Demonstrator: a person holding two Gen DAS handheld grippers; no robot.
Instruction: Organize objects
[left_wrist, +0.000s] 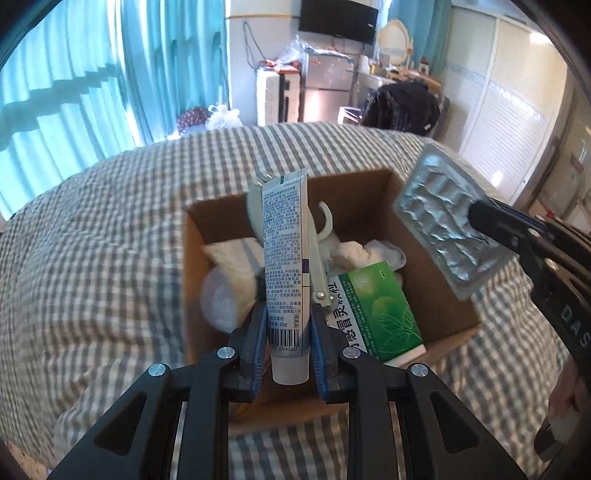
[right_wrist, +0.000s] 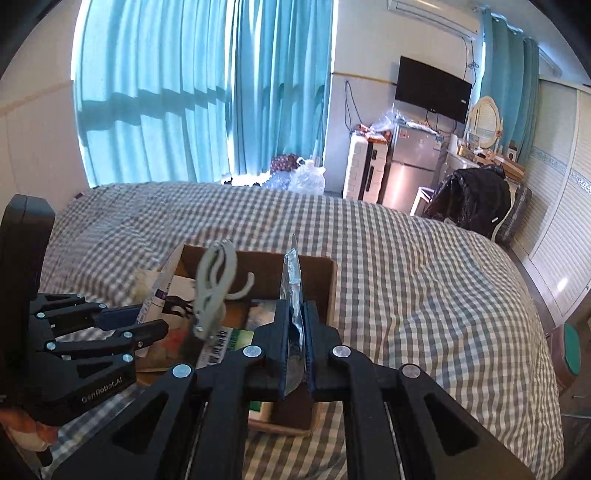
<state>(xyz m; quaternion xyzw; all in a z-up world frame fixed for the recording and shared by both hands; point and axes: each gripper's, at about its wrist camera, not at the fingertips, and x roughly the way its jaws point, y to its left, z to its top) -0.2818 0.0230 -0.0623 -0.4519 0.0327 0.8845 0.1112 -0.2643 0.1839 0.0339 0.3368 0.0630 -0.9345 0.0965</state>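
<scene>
Checked bed (left_wrist: 92, 229), one box (left_wrist: 192, 258), one tube (left_wrist: 286, 266), one blister (left_wrist: 447, 221)

Bed (right_wrist: 424, 280) with grey-white checked cover; open cardboard box (left_wrist: 436, 295) sits directly on it.

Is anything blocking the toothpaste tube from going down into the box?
Yes. The tube, held by the left gripper, hangs over the cardboard box, where scissors and a green carton sit beneath it.
</scene>
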